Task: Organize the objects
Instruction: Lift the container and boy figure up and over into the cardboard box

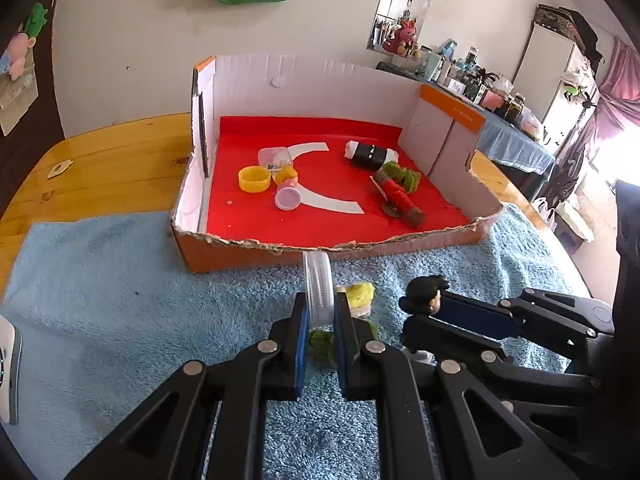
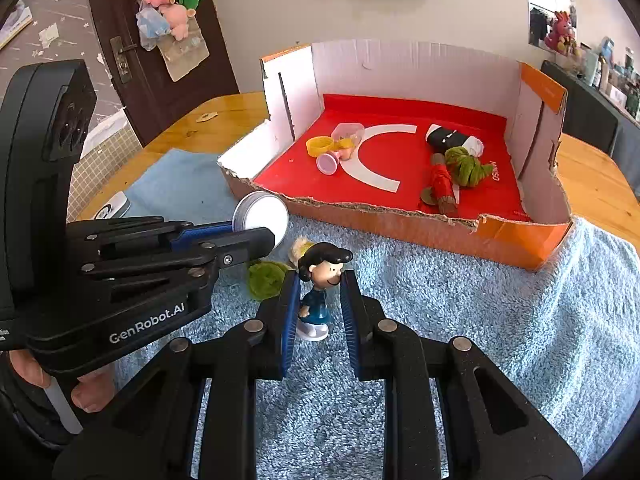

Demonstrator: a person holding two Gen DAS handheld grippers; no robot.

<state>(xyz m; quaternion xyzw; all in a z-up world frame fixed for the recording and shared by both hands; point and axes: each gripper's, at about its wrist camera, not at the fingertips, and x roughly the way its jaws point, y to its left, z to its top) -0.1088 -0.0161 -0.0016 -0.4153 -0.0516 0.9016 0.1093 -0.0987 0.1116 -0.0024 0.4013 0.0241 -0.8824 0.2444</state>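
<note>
1. Your right gripper [image 2: 319,294] brackets the small black-haired, blue-dressed plastic figurine [image 2: 318,286] standing on the fluffy blue towel [image 2: 480,320]; its pads sit beside the head, and whether they grip I cannot tell. Close low on the body.
2. Your left gripper [image 1: 320,312] pinches the round silver screw-top tin [image 1: 318,280] on edge; carry it level.
3. Clear the torn front wall of the red-floored cardboard box [image 2: 400,216] before releasing.

The cardboard box [image 2: 516,236] is sitting on the towel [image 2: 500,320], which is lying on the wooden table [image 1: 100,160]. Inside the box, a cup [image 1: 253,179], a small lidded container [image 1: 275,157] and a toy bottle [image 1: 287,196] are lying to the left; a wrapped roll [image 1: 370,154] and a yarn bundle [image 1: 400,194] are lying to the right. Before the box, the figurine [image 2: 320,288] is standing on the towel between the right gripper [image 2: 320,300] fingers, with a plush toy [image 2: 266,278] lying to its left. The round tin [image 1: 319,288] is sitting between the left gripper [image 1: 320,312] fingers, above the towel.
</note>
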